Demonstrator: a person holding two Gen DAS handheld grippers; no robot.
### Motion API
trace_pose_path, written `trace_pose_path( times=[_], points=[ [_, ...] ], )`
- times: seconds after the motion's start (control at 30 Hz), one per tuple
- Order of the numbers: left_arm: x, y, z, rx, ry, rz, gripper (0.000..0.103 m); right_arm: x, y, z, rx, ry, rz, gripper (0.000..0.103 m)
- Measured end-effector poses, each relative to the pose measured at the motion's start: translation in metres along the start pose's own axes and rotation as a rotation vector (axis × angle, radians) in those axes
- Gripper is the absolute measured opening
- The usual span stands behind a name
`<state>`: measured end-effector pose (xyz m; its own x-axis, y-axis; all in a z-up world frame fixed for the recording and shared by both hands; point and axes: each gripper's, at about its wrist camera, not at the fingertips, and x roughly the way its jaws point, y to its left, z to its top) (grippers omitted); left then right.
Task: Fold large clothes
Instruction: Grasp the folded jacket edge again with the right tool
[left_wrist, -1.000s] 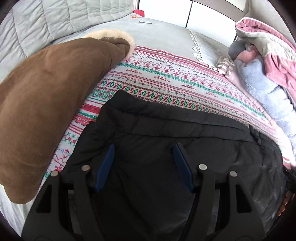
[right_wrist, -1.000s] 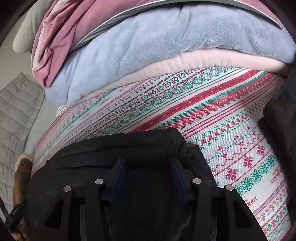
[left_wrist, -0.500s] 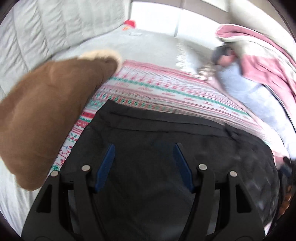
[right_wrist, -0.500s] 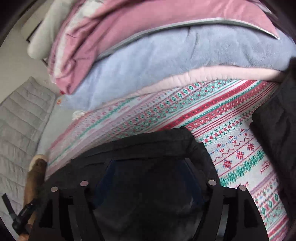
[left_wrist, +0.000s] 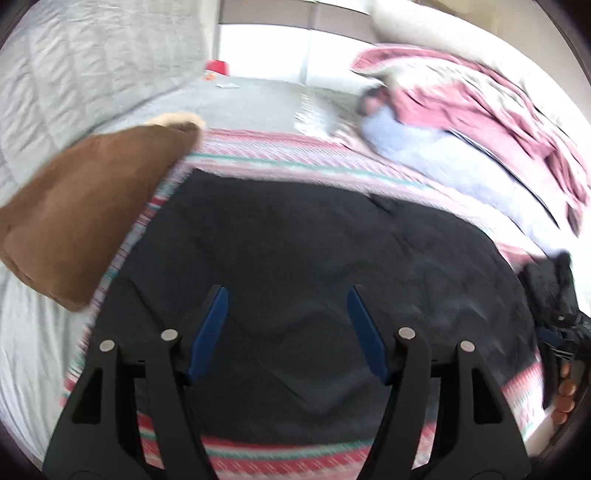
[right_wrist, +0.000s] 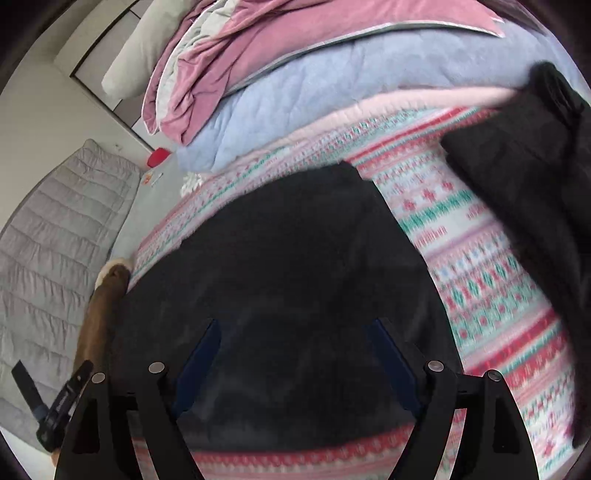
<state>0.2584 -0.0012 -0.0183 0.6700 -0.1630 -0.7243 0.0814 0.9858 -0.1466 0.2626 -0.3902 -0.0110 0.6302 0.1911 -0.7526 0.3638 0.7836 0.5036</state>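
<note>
Grey bed (left_wrist: 258, 96), patterned blanket (left_wrist: 295, 158), black garment (left_wrist: 314, 258), brown cushion (left_wrist: 85, 214)

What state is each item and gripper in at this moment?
black garment: folded, lying flat on the patterned blanket.
brown garment: folded, beside it.
second black garment: loose at the blanket's edge.
bedding pile: heaped, unfolded.
left gripper: open, empty.
right gripper: open, empty; jaws just opened.
</note>
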Motion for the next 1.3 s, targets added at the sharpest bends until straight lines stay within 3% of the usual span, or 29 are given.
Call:
trace_pose_path(
  times=[0.23,0.4,0.47,0.57,0.63,0.67,0.7,0.8,0.9,0.97,1.07,1.3],
  points=[
    [-0.001,-0.08,-0.046,0.212,0.019,-0.082,0.068,-0.007,-0.032,-0.036,0.115,0.1,0.078,0.084],
    [0.015,-0.101,-0.067,0.343,0.062,-0.029,0.068,-0.009,-0.06,-0.045,0.183,0.131,0.079,0.084],
    [0.012,-0.088,-0.061,0.315,0.044,-0.009,0.068,-0.013,-0.082,-0.042,0.264,0.12,0.09,0.084],
    [0.003,-0.042,-0.038,0.184,0.006,0.03,0.068,-0.022,-0.102,-0.037,0.316,0.072,0.092,0.081],
    [0.001,-0.011,-0.03,0.092,0.002,0.051,0.068,-0.031,-0.098,-0.032,0.246,0.03,0.09,0.049],
    [0.001,0.013,-0.025,0.02,0.007,0.073,0.068,-0.035,-0.094,-0.031,0.213,0.008,0.07,0.028],
    [0.002,0.032,-0.023,-0.039,0.02,0.097,0.068,-0.038,-0.09,-0.03,0.187,-0.012,0.053,0.022],
    [0.013,0.08,-0.026,-0.2,0.06,0.146,0.068,-0.038,-0.077,-0.029,0.112,-0.017,0.075,0.021],
    [0.038,0.111,-0.037,-0.304,0.145,0.174,0.068,-0.018,-0.058,-0.032,0.029,0.026,0.023,0.021],
    [0.051,0.116,-0.044,-0.318,0.186,0.164,0.068,0.0,-0.053,-0.034,0.01,0.079,-0.01,0.021],
    [0.055,0.113,-0.046,-0.301,0.18,0.17,0.068,0.033,-0.058,-0.036,0.039,0.159,-0.065,0.02],
    [0.047,0.11,-0.04,-0.326,0.166,0.196,0.068,0.046,-0.056,-0.037,0.022,0.157,-0.08,0.021]
  ],
)
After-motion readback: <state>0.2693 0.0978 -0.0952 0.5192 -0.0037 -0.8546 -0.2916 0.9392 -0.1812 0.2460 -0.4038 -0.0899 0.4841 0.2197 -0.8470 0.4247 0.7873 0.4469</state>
